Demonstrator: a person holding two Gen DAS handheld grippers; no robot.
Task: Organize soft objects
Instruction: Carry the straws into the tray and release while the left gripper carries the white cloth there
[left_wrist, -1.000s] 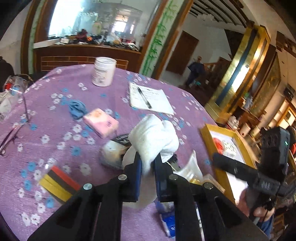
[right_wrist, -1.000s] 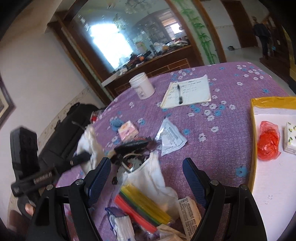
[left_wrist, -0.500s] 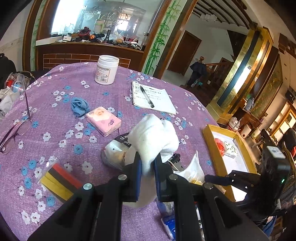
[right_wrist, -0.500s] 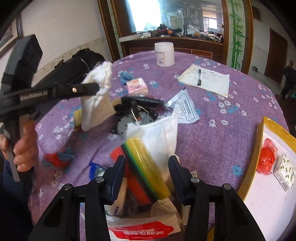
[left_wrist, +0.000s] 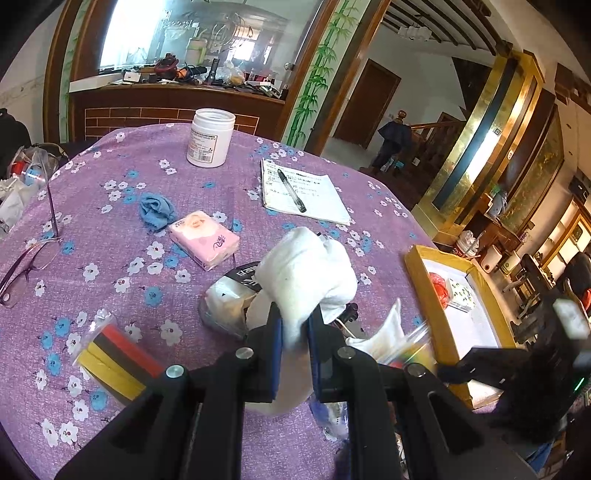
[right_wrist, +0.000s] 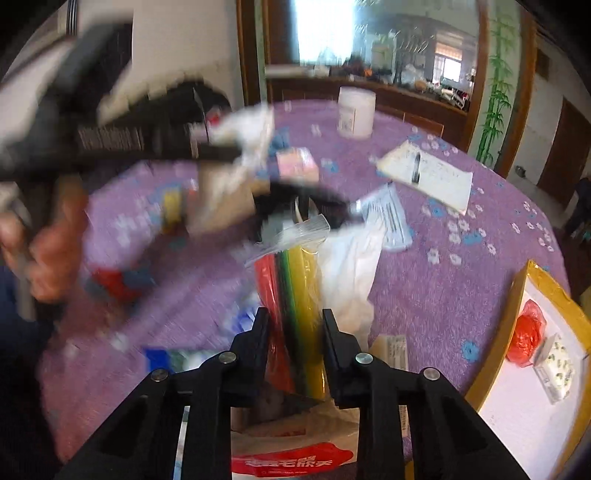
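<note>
Faintly, red packet (right_wrist: 295, 459) white lettering blurred, unreadable; jar (left_wrist: 210, 138) label tiny

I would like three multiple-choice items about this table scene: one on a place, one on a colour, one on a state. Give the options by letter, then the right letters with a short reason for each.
1. Where does the pen lie?
A. on the white sheets of paper
B. inside the yellow-rimmed tray
C. on the pink tissue pack

2. What colour is the tablecloth?
A. green with stripes
B. purple with small flowers
C. plain white

3. What is the left gripper doing?
A. standing open over bare cloth
B. shut on the white towel
C. shut on the white jar

Answers: 1 A, the pen rests across the written sheets. 2 B, purple cloth with white and blue flowers covers the table. 3 B, both fingers press the towel's lower part, and the jar stands far off.
</note>
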